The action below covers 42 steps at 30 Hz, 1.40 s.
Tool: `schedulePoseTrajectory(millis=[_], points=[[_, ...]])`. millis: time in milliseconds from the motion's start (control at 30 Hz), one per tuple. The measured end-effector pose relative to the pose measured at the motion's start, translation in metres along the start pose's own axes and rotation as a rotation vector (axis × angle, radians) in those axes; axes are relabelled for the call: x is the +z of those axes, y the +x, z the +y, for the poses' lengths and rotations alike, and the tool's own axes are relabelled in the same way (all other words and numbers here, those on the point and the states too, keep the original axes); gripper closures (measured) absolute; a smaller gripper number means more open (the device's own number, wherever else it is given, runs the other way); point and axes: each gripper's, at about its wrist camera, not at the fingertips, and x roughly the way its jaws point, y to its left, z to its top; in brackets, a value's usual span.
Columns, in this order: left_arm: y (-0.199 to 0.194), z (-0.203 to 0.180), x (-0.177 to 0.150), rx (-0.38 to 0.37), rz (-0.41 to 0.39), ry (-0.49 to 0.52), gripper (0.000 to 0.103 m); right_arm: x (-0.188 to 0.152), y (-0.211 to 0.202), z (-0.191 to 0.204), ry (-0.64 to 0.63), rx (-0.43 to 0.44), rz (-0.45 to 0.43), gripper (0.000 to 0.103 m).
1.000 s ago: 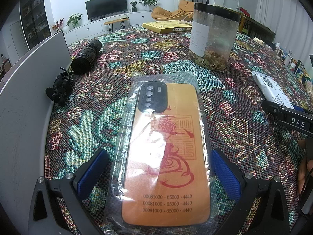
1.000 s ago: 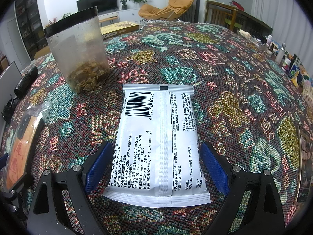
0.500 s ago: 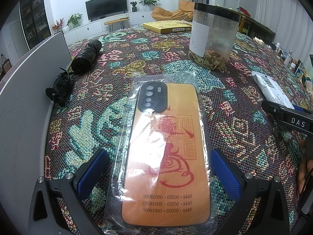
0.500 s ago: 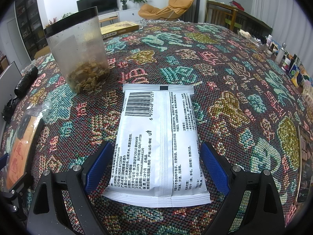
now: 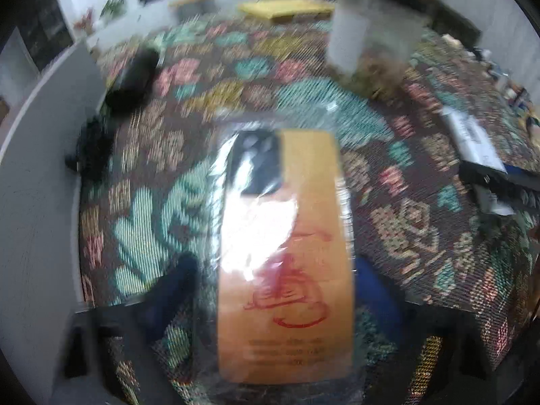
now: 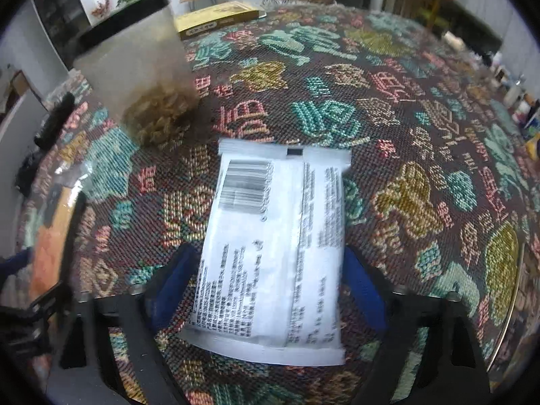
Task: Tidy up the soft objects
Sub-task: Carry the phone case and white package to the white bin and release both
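- Orange phone case in a clear plastic sleeve (image 5: 287, 270): flat on the worktop, long axis running straight ahead from the left tongs (image 5: 276, 270), camera cut-out at the far end, near end low between the blue pads.
- Left tongs: drawn in on the sleeve's two long sides, right pad against the case edge, left pad at the crinkled sleeve edge; judged clamped on it, though heavy blur leaves some doubt.
- White flat sachet with a barcode (image 6: 273, 246): likewise lengthwise ahead of the right tongs (image 6: 270, 263), sealed strip farthest away, slightly skewed with its near end leaning left.
- Right tongs: blue pads pressed to both long edges of the sachet, so gripping it across its short width.
- Each soft thing already within its own hand's reach; no crossing needed.
- Clear plastic jar with a black lid (image 6: 141, 77), dried bits at its bottom: ahead and left of the sachet, near but apart; the likeliest thing to be knocked on a forward sweep.
- Yellow flat box (image 6: 219, 20): well beyond the jar.
- Black cylindrical roll (image 5: 135, 74): far left of the case, well apart.
- Worktop under a woven patterned cloth (image 6: 422, 135): open to the right of the sachet.
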Motion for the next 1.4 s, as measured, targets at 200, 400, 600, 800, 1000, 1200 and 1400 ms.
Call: schedulePoseTrajectory(millis=[200,400,600,800,1000,1200,1400], points=[[-0.043,0.009,-0.022,-0.159,-0.114,-0.084,0.029,-0.018,-0.042,-0.021,0.091,0.088,-0.042,0.04],[-0.154,0.046,-0.05,-0.305,-0.304,-0.182,0.028,-0.036,-0.108,0.022,0.092,0.279,-0.11,0.04],[-0.237,0.148,-0.084,-0.112,-0.403,-0.24,0.028,-0.035,-0.181,0.174,-0.148,0.544,-0.144,0.04],[-0.247,0.25,-0.144,0.204,-0.322,-0.398,0.014,-0.067,-0.212,0.338,-0.374,0.804,-0.089,0.031],[-0.21,0.294,-0.188,0.352,-0.2,-0.518,0.011,-0.102,-0.178,0.395,-0.505,0.712,-0.042,0.016],[-0.213,0.263,-0.175,0.318,-0.319,-0.489,0.011,-0.098,-0.139,0.31,-0.455,0.446,-0.174,0.016],[-0.23,0.208,-0.127,0.196,-0.436,-0.405,0.011,-0.093,-0.071,0.197,-0.314,0.136,-0.18,0.016]])
